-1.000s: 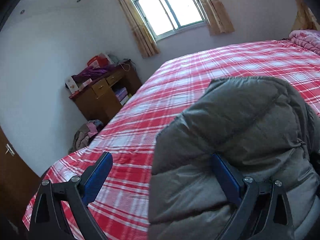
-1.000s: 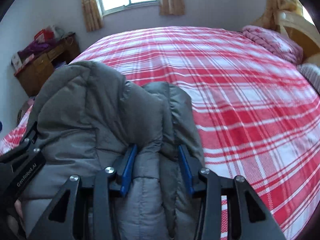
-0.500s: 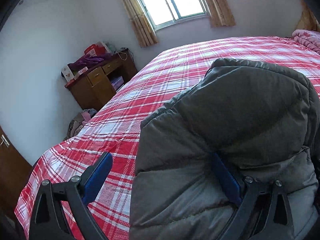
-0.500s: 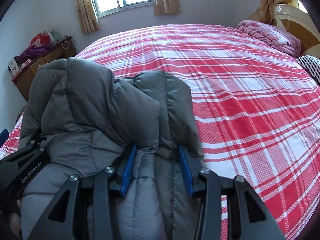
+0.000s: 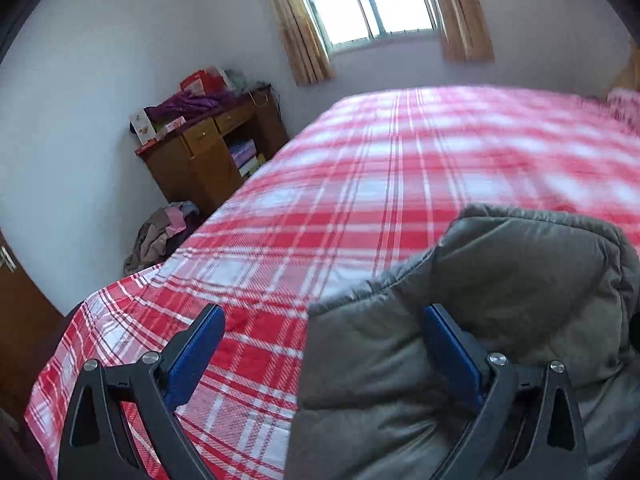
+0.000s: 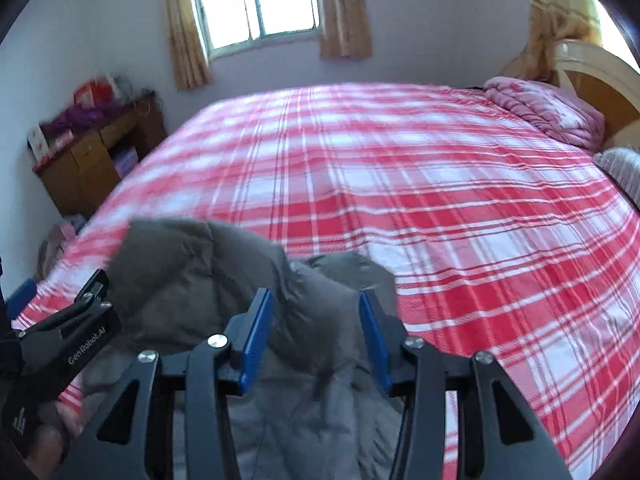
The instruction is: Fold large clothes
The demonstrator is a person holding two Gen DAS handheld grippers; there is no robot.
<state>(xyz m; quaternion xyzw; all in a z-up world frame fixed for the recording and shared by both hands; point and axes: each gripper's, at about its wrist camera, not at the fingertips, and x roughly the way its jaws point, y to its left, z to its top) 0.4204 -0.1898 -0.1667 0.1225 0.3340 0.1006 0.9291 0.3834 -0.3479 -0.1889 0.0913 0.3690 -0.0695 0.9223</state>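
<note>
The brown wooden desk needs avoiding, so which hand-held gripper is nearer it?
Left hand-held gripper, at the bed edge facing the desk; right sits farther along.

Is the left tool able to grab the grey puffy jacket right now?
Probably yes. The left tool stands wide open, and the grey puffy jacket already bulges between its blue pads, with nothing else in the way on the checked bed.
</note>
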